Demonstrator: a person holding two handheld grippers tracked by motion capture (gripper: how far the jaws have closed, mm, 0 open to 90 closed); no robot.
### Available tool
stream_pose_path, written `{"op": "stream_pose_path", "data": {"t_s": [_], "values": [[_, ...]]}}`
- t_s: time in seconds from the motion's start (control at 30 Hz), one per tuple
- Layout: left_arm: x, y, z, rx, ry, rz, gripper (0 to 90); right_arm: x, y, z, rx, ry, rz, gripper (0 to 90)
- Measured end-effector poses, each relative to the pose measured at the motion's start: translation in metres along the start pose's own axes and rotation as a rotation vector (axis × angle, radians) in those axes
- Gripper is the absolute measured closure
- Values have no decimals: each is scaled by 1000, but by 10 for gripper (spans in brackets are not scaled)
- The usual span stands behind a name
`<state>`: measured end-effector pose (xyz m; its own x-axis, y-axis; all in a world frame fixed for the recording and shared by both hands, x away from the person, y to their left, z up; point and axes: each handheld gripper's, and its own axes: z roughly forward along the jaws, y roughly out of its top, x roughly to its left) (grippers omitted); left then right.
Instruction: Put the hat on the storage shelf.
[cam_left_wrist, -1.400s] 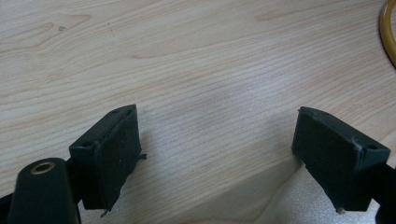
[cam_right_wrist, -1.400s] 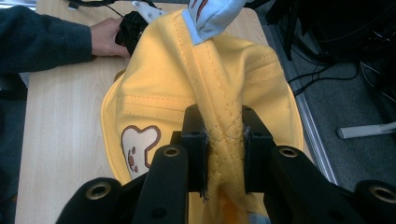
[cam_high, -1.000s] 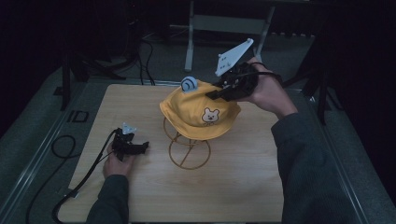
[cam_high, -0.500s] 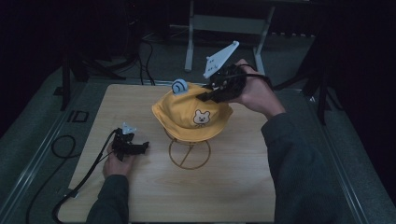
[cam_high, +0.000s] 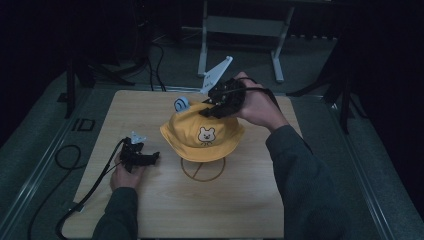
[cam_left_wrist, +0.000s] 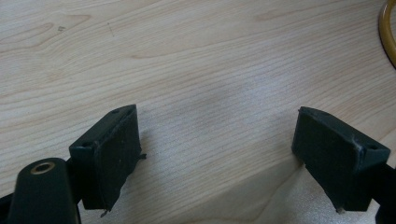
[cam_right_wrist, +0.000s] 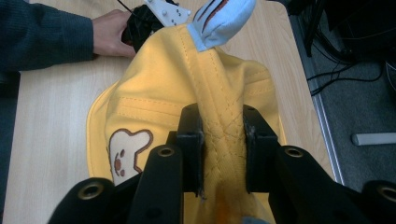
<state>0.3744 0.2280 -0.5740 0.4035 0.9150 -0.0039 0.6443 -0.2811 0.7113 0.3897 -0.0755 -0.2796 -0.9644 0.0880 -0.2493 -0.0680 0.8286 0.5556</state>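
Note:
A yellow bucket hat (cam_high: 202, 137) with a bear face patch and a pale blue ear (cam_high: 180, 104) hangs above a gold wire stand (cam_high: 202, 170) at the table's middle. My right gripper (cam_high: 210, 107) is shut on the hat's crown; in the right gripper view the yellow fabric (cam_right_wrist: 219, 135) is pinched between the two black jaws, with my right gripper (cam_right_wrist: 220, 154) pointing toward the blue ear (cam_right_wrist: 224, 18). My left gripper (cam_high: 150, 158) rests low on the wooden table (cam_high: 240, 200) at the left, open, its pads (cam_left_wrist: 116, 149) wide apart over bare wood.
The gold stand's ring edge (cam_left_wrist: 388, 32) curves at the top right of the left gripper view. Black cable (cam_high: 75, 200) trails off the table's left front. A grey metal frame (cam_high: 240, 30) stands on the floor behind the table.
My right gripper has carried the hat leftward and lower over the stand. The left gripper has stayed in place.

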Motion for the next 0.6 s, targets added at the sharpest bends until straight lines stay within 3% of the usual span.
{"op": "stream_pose_path", "data": {"t_s": [0.23,0.3,0.6], "values": [[0,0,0,1,-1,0,152,-1,1,6,-1,43,25,602],[0,0,0,1,-1,0,152,-1,1,7,2,29,23,533],[0,0,0,0,-1,0,152,3,0,10,27,3,16,420]]}}
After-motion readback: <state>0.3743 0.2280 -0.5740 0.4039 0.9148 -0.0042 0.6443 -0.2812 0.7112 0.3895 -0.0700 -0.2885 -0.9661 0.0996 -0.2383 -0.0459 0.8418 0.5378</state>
